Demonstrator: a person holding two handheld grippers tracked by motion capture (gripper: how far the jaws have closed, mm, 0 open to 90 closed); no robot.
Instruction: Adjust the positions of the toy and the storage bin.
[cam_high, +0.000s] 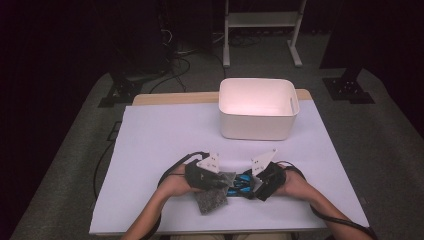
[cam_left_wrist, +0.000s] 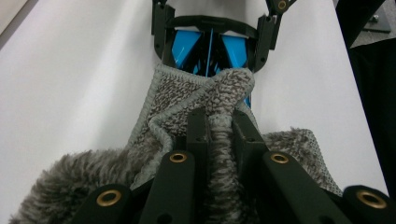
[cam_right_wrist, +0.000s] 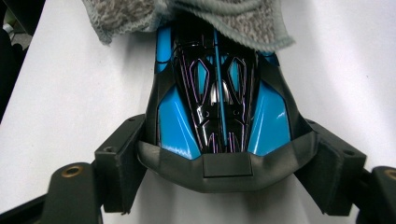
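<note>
Cloth (cam_left_wrist: 205, 100) pinched between fingers (cam_left_wrist: 198, 126), car (cam_right_wrist: 219, 100) gripped

The place looked like a lab or a recording room set up for handling trials, not a home. A worktop (cam_high: 150, 150) covered with a plain white sheet stood on grey carpet (cam_high: 75, 145), with dark surroundings at the far side and on the left and right. Black cables (cam_high: 175, 67) trailed over the floor beyond the far edge, near the feet of a white metal frame (cam_high: 260, 22) and dark stand bases (cam_high: 350, 90) at the far right. A bare white bin (cam_high: 256, 107) sat at the far side of the worktop.
</note>
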